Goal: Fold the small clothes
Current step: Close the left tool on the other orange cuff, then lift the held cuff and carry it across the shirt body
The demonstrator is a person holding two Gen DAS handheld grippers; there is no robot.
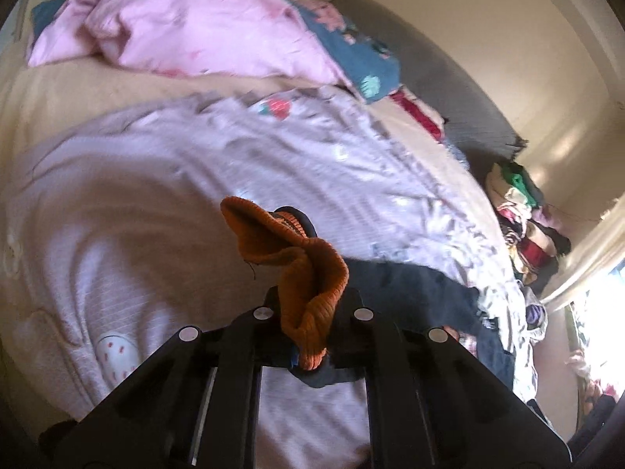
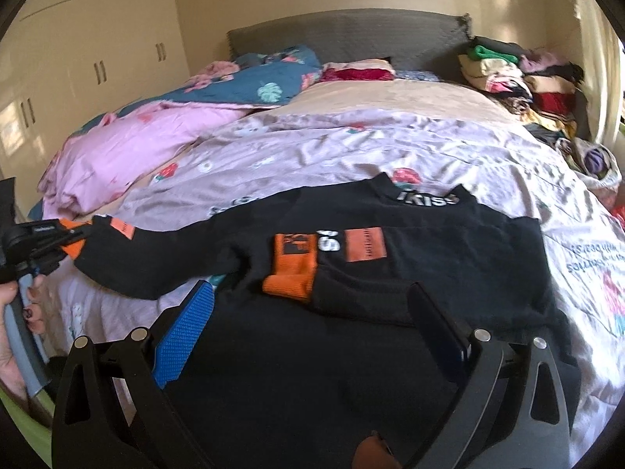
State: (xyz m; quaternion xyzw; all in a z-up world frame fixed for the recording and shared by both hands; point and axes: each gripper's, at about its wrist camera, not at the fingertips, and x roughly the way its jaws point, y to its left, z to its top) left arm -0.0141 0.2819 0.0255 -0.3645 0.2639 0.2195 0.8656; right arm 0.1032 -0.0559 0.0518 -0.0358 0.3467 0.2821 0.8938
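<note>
Both grippers were at the black sweater [image 2: 410,258] on the bed: the left gripper [image 1: 308,336] was clenched on its soft, light orange cuff [image 1: 297,269], a good hold, while the right gripper [image 2: 312,328] hung released just above the limp body.

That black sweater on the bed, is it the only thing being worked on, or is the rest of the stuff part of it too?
In the job:
- black sweater
- its orange cuff, clamped in the left gripper
- right gripper, open over the sweater

Just lying about:
- pink duvet
- clothes pile by the wall
- wardrobe
</note>
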